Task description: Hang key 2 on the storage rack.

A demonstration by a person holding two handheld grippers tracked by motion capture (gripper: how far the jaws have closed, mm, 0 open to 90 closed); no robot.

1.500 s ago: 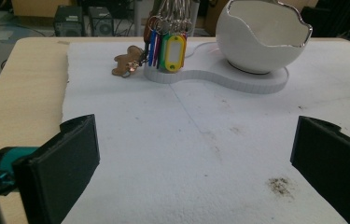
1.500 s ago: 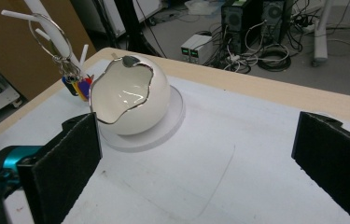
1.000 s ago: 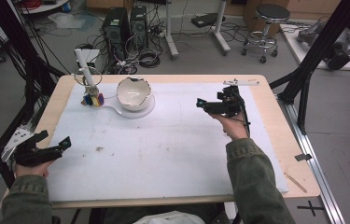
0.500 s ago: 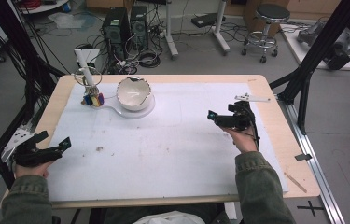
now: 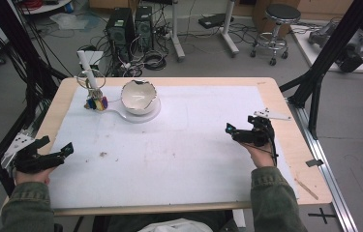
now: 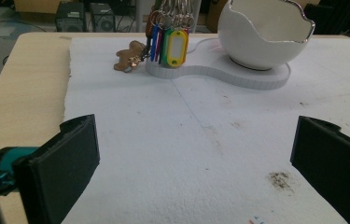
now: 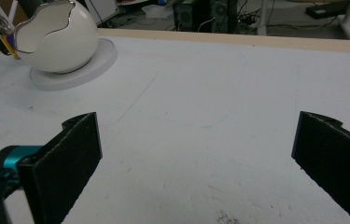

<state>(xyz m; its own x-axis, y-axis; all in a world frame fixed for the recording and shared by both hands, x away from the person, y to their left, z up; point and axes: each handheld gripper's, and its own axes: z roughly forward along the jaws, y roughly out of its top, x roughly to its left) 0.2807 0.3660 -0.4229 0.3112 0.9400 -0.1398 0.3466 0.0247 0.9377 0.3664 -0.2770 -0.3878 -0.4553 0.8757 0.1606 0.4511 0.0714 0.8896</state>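
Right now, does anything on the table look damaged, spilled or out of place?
Mostly no. The white bowl has a jagged, eggshell-like rim, seemingly by design. The white mat carries small dark smudges. Both grippers, left and right, are open and empty.

A glossy white bowl shaped like a cracked eggshell with a jagged rim [image 5: 139, 96] stands upright and empty on the round end of a flat white stand [image 5: 146, 116], whose narrow end bears a bunch of coloured plastic key tags [image 5: 97, 103].

Wooden table [image 5: 285, 104] carries a white sheet [image 5: 184, 154] under a white stand [image 5: 138, 116]
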